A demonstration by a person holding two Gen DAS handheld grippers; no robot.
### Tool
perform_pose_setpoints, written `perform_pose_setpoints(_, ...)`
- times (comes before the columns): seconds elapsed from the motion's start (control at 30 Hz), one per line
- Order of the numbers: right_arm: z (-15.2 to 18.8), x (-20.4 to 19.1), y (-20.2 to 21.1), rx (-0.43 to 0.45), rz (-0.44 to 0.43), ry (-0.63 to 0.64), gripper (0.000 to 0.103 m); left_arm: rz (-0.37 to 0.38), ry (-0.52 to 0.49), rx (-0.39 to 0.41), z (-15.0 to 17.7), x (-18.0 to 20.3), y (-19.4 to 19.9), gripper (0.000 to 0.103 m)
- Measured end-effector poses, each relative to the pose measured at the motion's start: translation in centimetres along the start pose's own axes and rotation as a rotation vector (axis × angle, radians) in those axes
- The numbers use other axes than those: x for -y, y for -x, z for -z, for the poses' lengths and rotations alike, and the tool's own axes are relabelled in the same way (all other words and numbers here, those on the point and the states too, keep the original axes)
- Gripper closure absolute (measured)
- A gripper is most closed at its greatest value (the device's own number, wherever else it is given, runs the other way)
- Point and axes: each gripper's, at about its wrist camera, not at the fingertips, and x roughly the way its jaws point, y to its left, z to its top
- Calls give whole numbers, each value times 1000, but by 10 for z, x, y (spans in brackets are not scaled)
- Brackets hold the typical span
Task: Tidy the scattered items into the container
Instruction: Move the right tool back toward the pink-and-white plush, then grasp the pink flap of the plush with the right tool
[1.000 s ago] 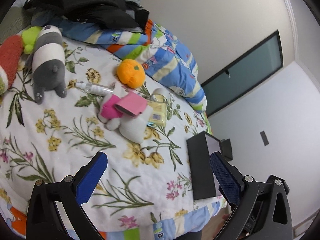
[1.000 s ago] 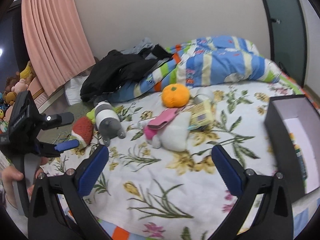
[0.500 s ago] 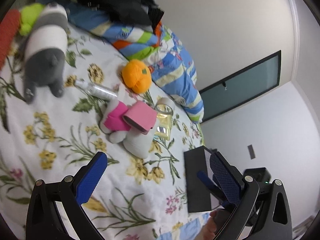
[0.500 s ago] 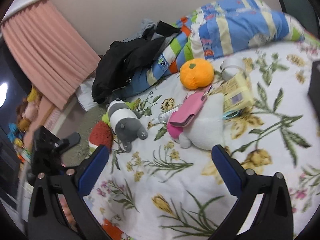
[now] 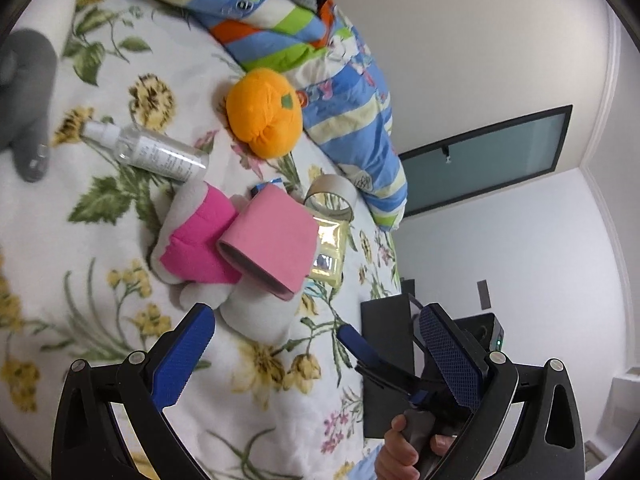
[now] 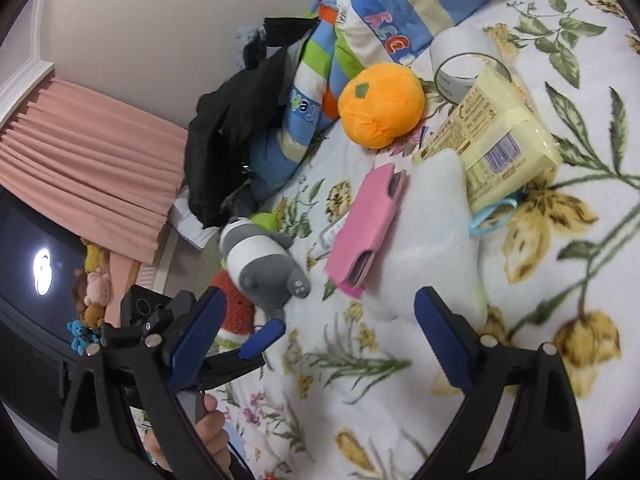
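On the floral bed lie a white-and-magenta plush (image 5: 200, 248) (image 6: 432, 236) with a pink case (image 5: 272, 244) (image 6: 366, 228) on it, an orange plush (image 5: 264, 114) (image 6: 380, 104), a clear spray bottle (image 5: 152, 152), a tape roll (image 5: 330, 202) (image 6: 460, 60), a yellow packet (image 5: 330, 248) (image 6: 496, 136) and a grey striped plush (image 6: 260, 260). The black box (image 5: 386, 364) stands at the bed's right edge. My left gripper (image 5: 316, 356) is open just short of the white plush. My right gripper (image 6: 320, 336) is open near the pink case.
A striped blue duvet (image 5: 348, 92) and black clothes (image 6: 240, 128) are heaped at the bed's far side. A red plush (image 6: 236, 316) lies beside the grey one. A pink curtain (image 6: 80, 160) and shelf toys (image 6: 94, 288) are at the left.
Both grippers have moved in closer to the pile of items around the white plush. Each gripper now shows in the other's view. Both stay open.
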Motion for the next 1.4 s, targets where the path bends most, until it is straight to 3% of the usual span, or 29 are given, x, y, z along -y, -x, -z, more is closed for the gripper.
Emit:
perform_pose_setpoints(0.4,-28,22,-51,-47,-22,-39,21,56,138,-67,-30,-45,-51,1)
perform_pose_setpoints(0.63,-38,28,-57,-31,-68,-38,41,119,176,-31,-37,-52,-56,1)
perform_pose_setpoints(0.8,-43,44,-62,-31,-130,-149,56,190,235,2,-43,-59,-52,1)
perform_pose_setpoints(0.97,-46,53,-70,-47,-138,-210,73,262,291,22,-50,-64,-52,1)
perform_pose_setpoints(1.1,-46,59,-82,-64,-141,-248,76,252,300,-12,-53,-61,-71,1)
perform_pose_setpoints(1.2,-46,57,-84,-59,-122,-232,78,251,317,13,-56,-63,-75,1)
perform_pose_setpoints(1.23,-45,55,-84,-56,-113,-219,78,251,327,22,-56,-65,-75,4)
perform_pose_setpoints(1.27,-45,53,-84,-53,-104,-208,78,238,334,29,-55,-66,-75,16)
perform_pose_setpoints(1.3,-45,51,-83,-49,-94,-196,78,212,338,32,-54,-68,-75,41)
perform_pose_setpoints(1.37,-44,49,-81,-40,-86,-187,78,153,361,25,-51,-75,-76,72)
perform_pose_setpoints(1.4,-43,49,-79,-37,-79,-182,78,157,387,26,-48,-80,-77,76)
